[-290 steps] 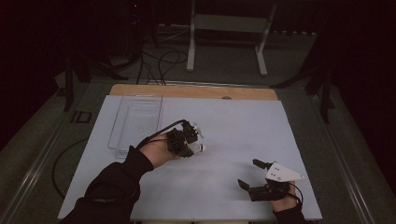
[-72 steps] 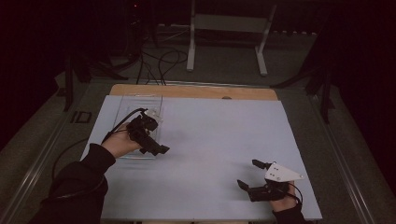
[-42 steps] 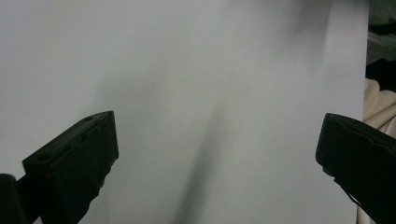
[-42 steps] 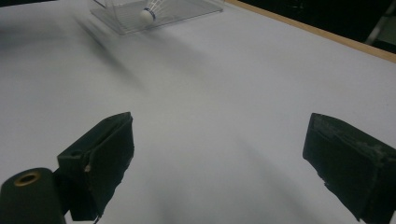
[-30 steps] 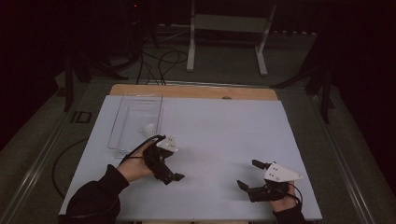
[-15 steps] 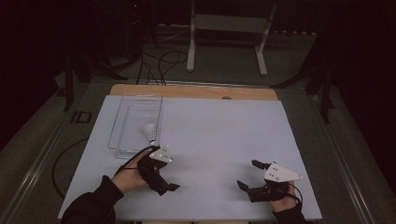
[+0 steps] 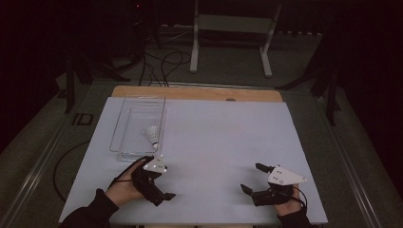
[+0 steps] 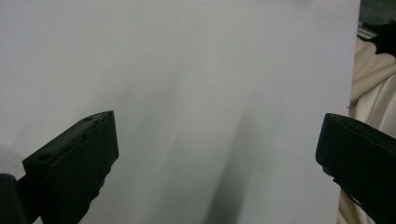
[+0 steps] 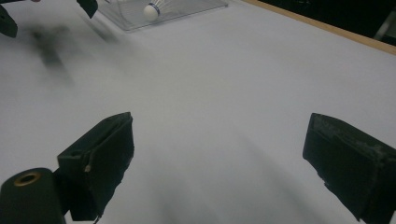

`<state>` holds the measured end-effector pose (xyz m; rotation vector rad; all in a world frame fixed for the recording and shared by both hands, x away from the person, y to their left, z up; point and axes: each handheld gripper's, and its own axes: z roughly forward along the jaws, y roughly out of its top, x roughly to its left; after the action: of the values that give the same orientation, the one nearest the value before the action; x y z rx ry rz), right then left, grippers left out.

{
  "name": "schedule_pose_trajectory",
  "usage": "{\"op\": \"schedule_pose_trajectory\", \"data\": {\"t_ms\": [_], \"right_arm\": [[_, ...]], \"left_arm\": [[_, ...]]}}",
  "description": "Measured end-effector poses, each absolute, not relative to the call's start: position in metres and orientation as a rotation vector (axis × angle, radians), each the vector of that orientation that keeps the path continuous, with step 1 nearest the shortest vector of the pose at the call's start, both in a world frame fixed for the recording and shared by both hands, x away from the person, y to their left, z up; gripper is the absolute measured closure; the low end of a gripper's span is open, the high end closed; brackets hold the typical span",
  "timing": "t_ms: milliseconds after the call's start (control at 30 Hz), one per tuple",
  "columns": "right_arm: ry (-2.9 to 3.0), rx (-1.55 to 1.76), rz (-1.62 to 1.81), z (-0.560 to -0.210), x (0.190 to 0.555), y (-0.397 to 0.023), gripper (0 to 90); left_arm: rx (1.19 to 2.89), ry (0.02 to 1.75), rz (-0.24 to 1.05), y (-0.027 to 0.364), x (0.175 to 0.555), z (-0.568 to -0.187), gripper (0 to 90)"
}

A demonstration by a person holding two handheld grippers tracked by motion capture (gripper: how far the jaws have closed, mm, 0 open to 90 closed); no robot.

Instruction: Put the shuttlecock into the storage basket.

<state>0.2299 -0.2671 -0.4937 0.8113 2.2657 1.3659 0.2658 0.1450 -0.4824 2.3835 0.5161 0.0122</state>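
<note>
The left tongs (image 7: 159, 190) rest low over the near left part of the white desk (image 7: 228, 142), jaws spread wide and holding nothing. The right tongs (image 7: 252, 178) sit at the near right, equally agape and empty. The shuttlecock (image 7: 152, 136) lies inside the clear tray (image 7: 124, 142), just beyond the left tongs.

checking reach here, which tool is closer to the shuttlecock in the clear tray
Left. The left tool sits just in front of the clear tray holding the shuttlecock; the right tool is far across the table, near its right front corner.
</note>
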Motion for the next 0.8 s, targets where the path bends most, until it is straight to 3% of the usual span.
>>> {"op": "schedule_pose_trajectory", "data": {"t_ms": [800], "right_arm": [[2.275, 0.816, 1.361, -0.494, 0.231, -0.268, 8.8]], "left_arm": [[2.314, 0.638, 0.051, 0.186, 0.259, -0.498, 0.1]]}}
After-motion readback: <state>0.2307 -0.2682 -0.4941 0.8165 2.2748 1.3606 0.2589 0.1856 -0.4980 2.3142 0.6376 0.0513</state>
